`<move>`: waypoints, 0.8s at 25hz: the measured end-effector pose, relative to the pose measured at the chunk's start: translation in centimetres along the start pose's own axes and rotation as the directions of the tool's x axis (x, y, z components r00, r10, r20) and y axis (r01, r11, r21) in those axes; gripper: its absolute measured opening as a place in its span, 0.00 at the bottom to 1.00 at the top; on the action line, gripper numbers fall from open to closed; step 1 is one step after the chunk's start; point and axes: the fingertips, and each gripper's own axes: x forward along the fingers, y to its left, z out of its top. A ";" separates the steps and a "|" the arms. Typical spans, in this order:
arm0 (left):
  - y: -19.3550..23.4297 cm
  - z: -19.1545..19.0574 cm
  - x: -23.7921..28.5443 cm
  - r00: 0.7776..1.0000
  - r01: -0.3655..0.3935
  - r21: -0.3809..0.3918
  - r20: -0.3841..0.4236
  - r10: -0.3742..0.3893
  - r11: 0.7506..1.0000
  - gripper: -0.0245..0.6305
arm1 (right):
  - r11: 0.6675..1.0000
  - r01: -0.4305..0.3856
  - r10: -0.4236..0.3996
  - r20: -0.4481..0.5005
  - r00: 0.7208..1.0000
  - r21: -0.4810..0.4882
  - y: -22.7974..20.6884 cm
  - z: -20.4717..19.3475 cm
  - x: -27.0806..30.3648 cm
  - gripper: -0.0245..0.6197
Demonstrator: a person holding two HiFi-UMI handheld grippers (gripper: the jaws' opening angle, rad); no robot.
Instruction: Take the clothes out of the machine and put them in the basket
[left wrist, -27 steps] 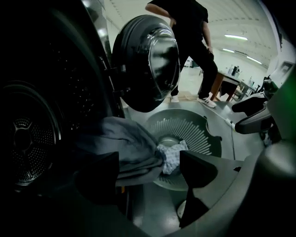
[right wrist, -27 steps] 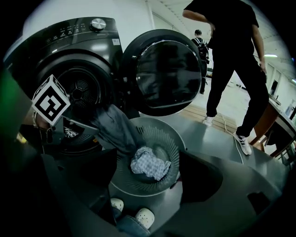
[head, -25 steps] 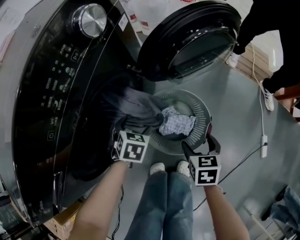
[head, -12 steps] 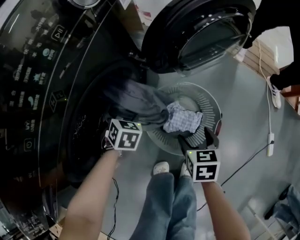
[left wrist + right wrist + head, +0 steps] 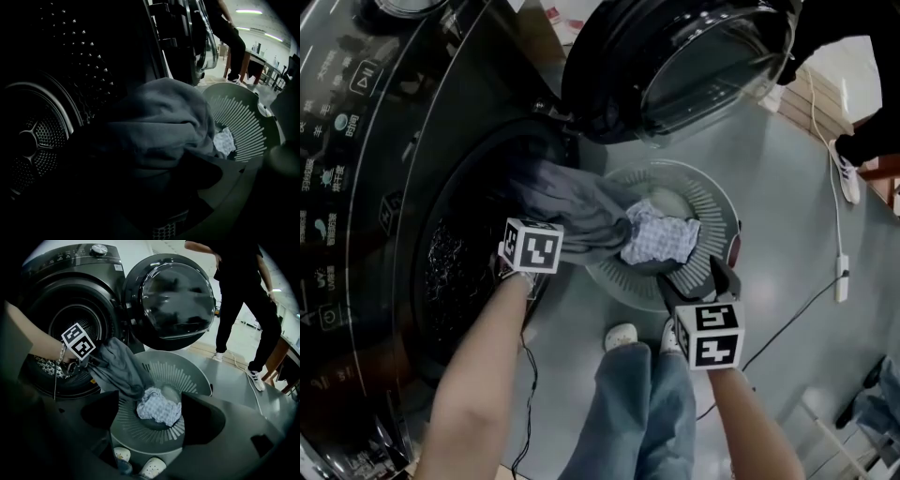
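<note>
2 grippers: right gripper [image 5: 692,279] hanging wide open above basket [image 5: 710,212], holding nothing; left gripper [image 5: 150,176] jaws just opening, standing apart, grey garment [image 5: 581,208] ahead between them | 1 basket sitting beside machine [image 5: 384,141], floor [image 5: 787,216] lying open rightward | 2 clothes: grey garment draping from drum [image 5: 33,140] over rim; crumpled checked cloth [image 5: 658,239] lying in basket | 1 door [image 5: 675,66] standing open beyond

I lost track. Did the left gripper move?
Yes: left gripper went away from the basket toward the washer drum; jaws have just been opening, grey garment between them.
</note>
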 end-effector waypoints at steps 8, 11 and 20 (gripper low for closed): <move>0.1 0.3 -1.3 0.998 -0.045 -0.009 0.039 0.046 0.999 0.47 | 1.000 0.004 -0.004 -0.004 1.000 0.011 0.1 -0.3 -0.4 0.67; 0.7 0.7 -2.7 0.995 -0.085 -0.022 0.058 0.086 0.996 0.10 | 1.000 0.000 0.000 -0.003 1.000 0.012 0.3 -0.1 -0.5 0.67; -0.7 1.0 -6.1 0.997 -0.034 -0.049 0.065 0.038 0.998 0.09 | 1.000 -0.017 0.017 0.009 1.000 -0.008 -0.1 1.3 -2.1 0.65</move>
